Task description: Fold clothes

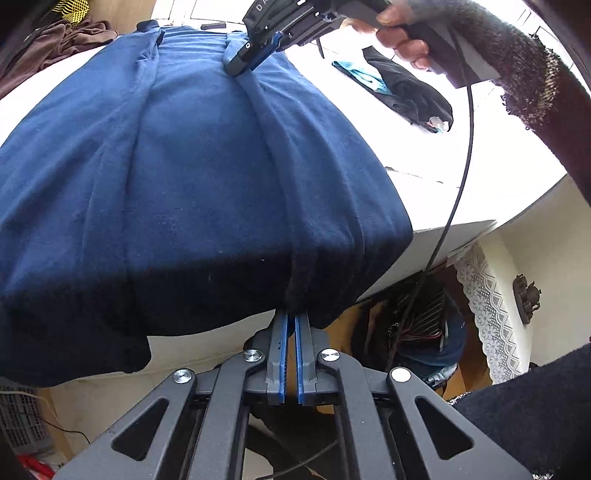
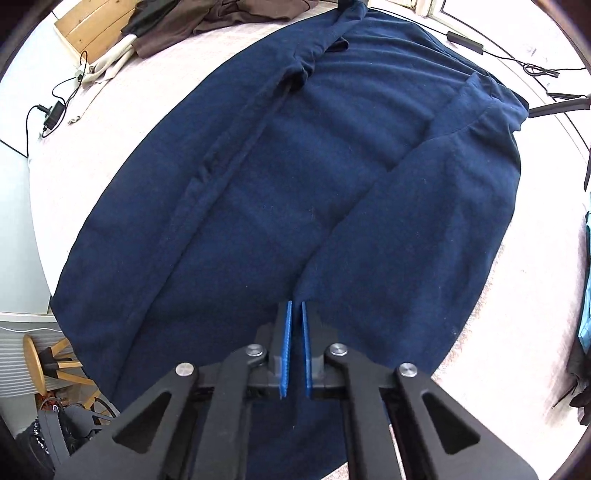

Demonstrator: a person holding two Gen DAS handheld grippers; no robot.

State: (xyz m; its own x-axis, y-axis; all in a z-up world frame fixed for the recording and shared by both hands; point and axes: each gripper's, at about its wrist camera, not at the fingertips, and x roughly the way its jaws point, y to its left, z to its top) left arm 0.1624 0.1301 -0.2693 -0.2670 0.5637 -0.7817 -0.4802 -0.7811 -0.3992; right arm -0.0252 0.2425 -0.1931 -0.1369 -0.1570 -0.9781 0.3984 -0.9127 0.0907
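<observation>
A navy blue garment (image 1: 184, 166) lies spread on a white surface (image 1: 480, 177), with a long raised crease running down its right part. At the near hem, my left gripper (image 1: 293, 314) is shut on this crease, and the cloth bunches darkly between its blue pads. At the far end of the same crease, my right gripper (image 1: 240, 68) is held by a hand in a dark sleeve and pinches the fabric. In the right wrist view the right gripper (image 2: 296, 304) is shut on the ridge of the garment (image 2: 295, 184), pointing steeply down.
Brown clothes (image 2: 207, 18) are heaped at the far edge, beside a charger with a cable (image 2: 55, 110). Black and teal clothing (image 1: 406, 88) lies to the right. A black cable (image 1: 461, 166) hangs across the surface. A wooden stool (image 2: 37, 362) stands below the edge.
</observation>
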